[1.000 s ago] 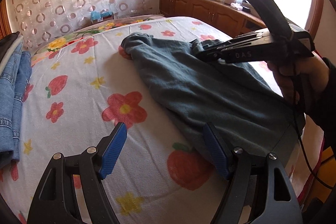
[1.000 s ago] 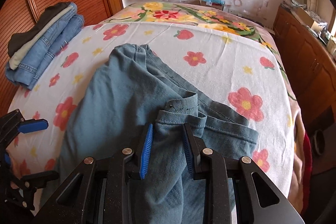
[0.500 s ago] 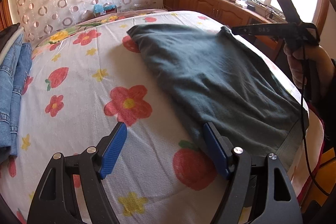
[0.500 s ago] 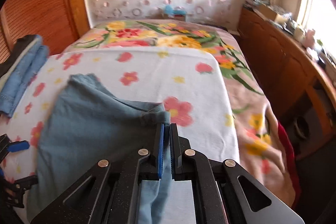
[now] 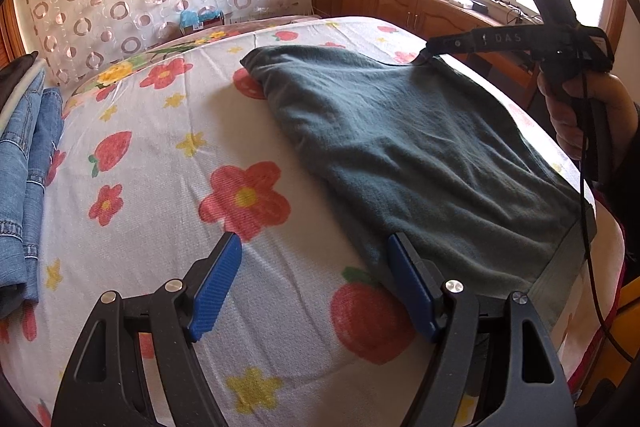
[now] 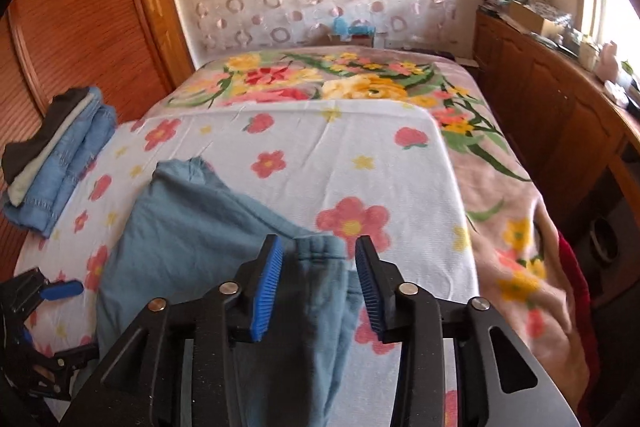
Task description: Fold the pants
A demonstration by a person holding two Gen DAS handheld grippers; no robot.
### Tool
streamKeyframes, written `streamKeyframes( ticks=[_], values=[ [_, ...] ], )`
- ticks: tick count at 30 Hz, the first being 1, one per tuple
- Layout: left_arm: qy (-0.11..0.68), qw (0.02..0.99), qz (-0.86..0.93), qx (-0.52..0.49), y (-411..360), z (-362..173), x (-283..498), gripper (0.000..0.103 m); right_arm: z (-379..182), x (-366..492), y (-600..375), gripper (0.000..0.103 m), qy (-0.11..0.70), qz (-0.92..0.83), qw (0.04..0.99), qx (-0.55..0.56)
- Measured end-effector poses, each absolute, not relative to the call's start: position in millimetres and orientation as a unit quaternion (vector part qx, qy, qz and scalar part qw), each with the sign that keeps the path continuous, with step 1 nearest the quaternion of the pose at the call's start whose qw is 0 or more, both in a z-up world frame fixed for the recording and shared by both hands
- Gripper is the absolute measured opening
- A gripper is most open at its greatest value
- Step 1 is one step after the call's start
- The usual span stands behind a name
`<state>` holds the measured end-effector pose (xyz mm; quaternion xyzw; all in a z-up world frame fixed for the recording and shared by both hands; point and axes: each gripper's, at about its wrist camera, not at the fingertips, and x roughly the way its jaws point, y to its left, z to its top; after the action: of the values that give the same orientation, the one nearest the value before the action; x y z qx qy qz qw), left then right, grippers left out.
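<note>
Left wrist view
Pants: I see the grey-blue pants (image 5: 420, 151) spread flat on the bed (image 5: 168, 187), long axis running from the near right edge away to the far centre.
My left hand-held gripper (image 5: 314, 283): jaws wide apart, nothing between them; the right pad (image 5: 408, 287) sits just at the near left edge of the cloth, and I cannot tell whether it touches.
My right hand-held gripper (image 5: 424, 57): seen from the side at the far right corner of the pants, tip down at the cloth; jaw gap unreadable from here.
Side pile: folded jeans (image 5: 24, 167) lie well apart on the left of the bed.

Right wrist view
Right hand-held gripper (image 6: 318, 275): jaws stand apart at a middling width, with a gathered hem of the pants (image 6: 192, 227) lying between the pads (image 6: 266, 283), not pinched.
Pants lie: they stretch from under this gripper away to the left and forward.
Left hand-held gripper (image 6: 60, 289): visible at the lower left, beside the opposite edge of the cloth.
Pile: the folded jeans (image 6: 60, 163) sit at the left edge of the bed (image 6: 360, 155).

What the next move turns on
Relation: I judge each gripper is at its own side of the pants, the left nearer the near end, the right nearer the far corner; a fold across the long axis would need both to pinch their edges first.
</note>
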<state>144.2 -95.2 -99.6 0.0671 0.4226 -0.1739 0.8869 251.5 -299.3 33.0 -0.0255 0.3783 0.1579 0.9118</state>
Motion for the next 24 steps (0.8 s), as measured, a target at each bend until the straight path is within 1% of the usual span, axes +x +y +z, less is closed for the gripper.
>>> streamKeyframes(
  ticks=[5, 7, 10, 14, 15, 16, 17, 18, 24],
  values=[
    [0.423, 0.887, -0.174, 0.067, -95, -100, 144, 0.076, 19, 261, -302, 0.040, 0.415, 0.142, 0.897, -0.054],
    [0.423, 0.887, -0.174, 0.067, -95, -100, 144, 0.076, 17, 263, -304, 0.005, 0.419, 0.149, 0.894, -0.060],
    [0.423, 0.887, -0.174, 0.067, -96, -100, 144, 0.076, 22, 266, -312, 0.005, 0.406, 0.143, 0.900, -0.070],
    [0.422, 0.887, -0.174, 0.067, -95, -100, 144, 0.076, 24, 266, -331, 0.005, 0.402, 0.107, 0.908, -0.047],
    [0.423, 0.887, -0.174, 0.067, -96, -100, 144, 0.076, 22, 267, -333, 0.007, 0.406, 0.101, 0.907, -0.044],
    [0.422, 0.887, -0.174, 0.067, -96, -100, 144, 0.076, 18, 267, -336, 0.015, 0.411, 0.100, 0.905, -0.042],
    [0.422, 0.887, -0.174, 0.067, -96, -100, 144, 0.076, 17, 266, -334, 0.020, 0.411, 0.095, 0.906, -0.044],
    [0.422, 0.887, -0.174, 0.067, -96, -100, 144, 0.076, 16, 266, -333, 0.027, 0.408, 0.092, 0.907, -0.043],
    [0.422, 0.887, -0.174, 0.067, -96, -100, 144, 0.076, 26, 237, -324, 0.027, 0.387, 0.113, 0.915, -0.030]
  ],
)
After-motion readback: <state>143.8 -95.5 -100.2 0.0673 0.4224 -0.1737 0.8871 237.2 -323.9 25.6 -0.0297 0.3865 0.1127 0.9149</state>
